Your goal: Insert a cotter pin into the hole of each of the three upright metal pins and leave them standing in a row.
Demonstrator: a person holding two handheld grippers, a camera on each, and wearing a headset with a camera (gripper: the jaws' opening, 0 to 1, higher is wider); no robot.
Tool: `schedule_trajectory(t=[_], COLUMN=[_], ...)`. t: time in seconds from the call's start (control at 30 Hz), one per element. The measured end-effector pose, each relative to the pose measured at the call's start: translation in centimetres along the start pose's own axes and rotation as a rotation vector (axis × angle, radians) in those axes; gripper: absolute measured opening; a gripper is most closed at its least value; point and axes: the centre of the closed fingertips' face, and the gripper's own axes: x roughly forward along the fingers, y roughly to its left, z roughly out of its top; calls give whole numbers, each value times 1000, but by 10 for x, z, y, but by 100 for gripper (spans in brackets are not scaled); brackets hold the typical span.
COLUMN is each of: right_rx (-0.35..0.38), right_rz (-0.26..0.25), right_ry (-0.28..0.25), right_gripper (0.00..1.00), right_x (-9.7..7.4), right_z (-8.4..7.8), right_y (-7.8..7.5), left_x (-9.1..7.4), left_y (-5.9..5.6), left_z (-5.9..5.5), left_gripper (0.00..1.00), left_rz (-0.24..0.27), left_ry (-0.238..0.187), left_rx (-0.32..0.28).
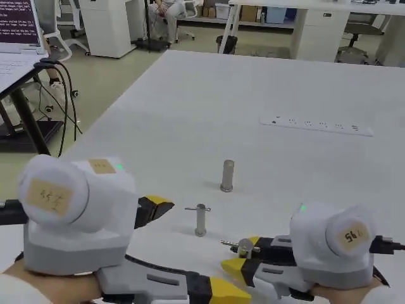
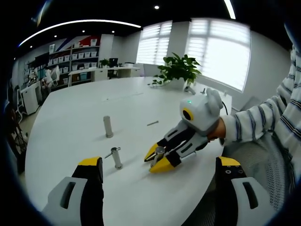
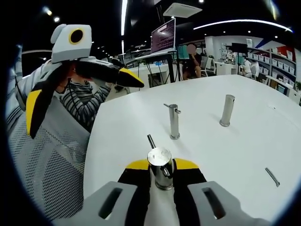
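Your right claw [image 3: 162, 175] clamps a pin [image 3: 160, 157] upright. The loose cotter [image 3: 272, 176] lies flat on the bench [image 3: 211, 155] to its right, far from your wide, empty left claw [image 2: 159, 164].

Bare silver cylindrical metal pin [image 1: 227, 175] is standing upright; middle pin [image 1: 201, 220], upright, is carrying a thin cotter pin [image 1: 197, 208]; third pin [image 1: 245, 247] is sitting clamped in the right gripper [image 1: 240, 254].

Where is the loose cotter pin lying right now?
In the right gripper view the loose cotter pin lies flat on the table at lower right, apart from the bare upright pin; the left gripper view shows it beyond the right gripper.
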Motion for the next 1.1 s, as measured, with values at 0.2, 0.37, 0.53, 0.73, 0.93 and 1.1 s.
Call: schedule_trajectory(t=[0.2,0.37,0.53,0.73,0.93,1.1], right_rx=[-12,-40,-90,-67,-12,-16], right_rz=[-10,-20,-50,-132,-175,-213], right_ry=[-5,1,2,-23,-81,-64], right_gripper=[12,10,9,9,9,9], right_x=[0,0,0,-4,-15,-19], right_z=[-1,-1,0,7,25,22], right_y=[0,-1,-3,-22,-46,-63], left_x=[-1,-2,-2,-2,-2,1], left_y=[0,-1,-1,0,0,-6], left_z=[1,1,0,-1,0,1], left_gripper=[99,99,99,99,99,99], left_rz=[-3,-8,-5,-2,-7,-27], left_ry=[-5,-3,-4,0,2,8], left_rx=[-3,1,0,5,-5,17])
